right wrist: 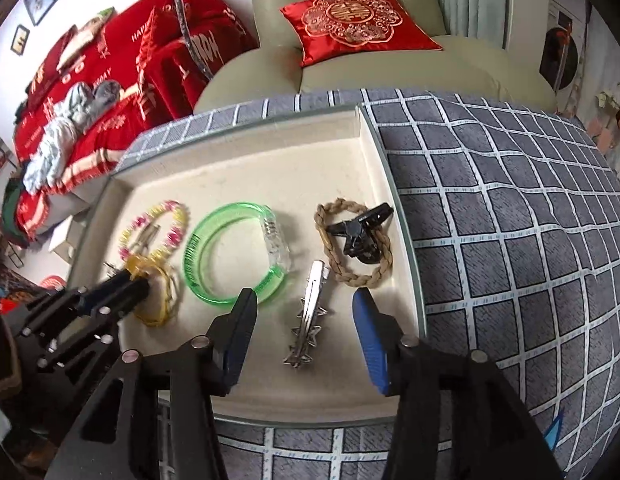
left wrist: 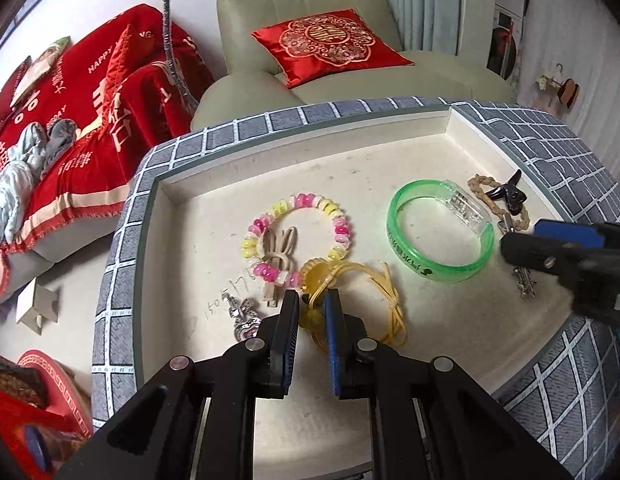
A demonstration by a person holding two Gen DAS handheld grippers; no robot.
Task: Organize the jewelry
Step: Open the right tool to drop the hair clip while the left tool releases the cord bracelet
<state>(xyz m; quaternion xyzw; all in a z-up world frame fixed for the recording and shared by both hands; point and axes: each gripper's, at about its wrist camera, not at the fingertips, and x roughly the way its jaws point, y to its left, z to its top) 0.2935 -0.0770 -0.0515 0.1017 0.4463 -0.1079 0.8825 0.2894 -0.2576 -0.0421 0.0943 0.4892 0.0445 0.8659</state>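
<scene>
A cream tray holds the jewelry. My left gripper is nearly shut around the amber pendant of a yellow cord necklace; whether it grips is unclear. In the right wrist view the left gripper sits at that necklace. My right gripper is open, its fingers either side of a silver star hair clip. A pink and yellow bead bracelet, a green bangle, a braided tan bracelet and a black claw clip lie in the tray.
A beige rabbit clip lies inside the bead bracelet and a silver charm lies left of my left gripper. The tray rests on a grey checked cloth. A green armchair with a red cushion stands behind.
</scene>
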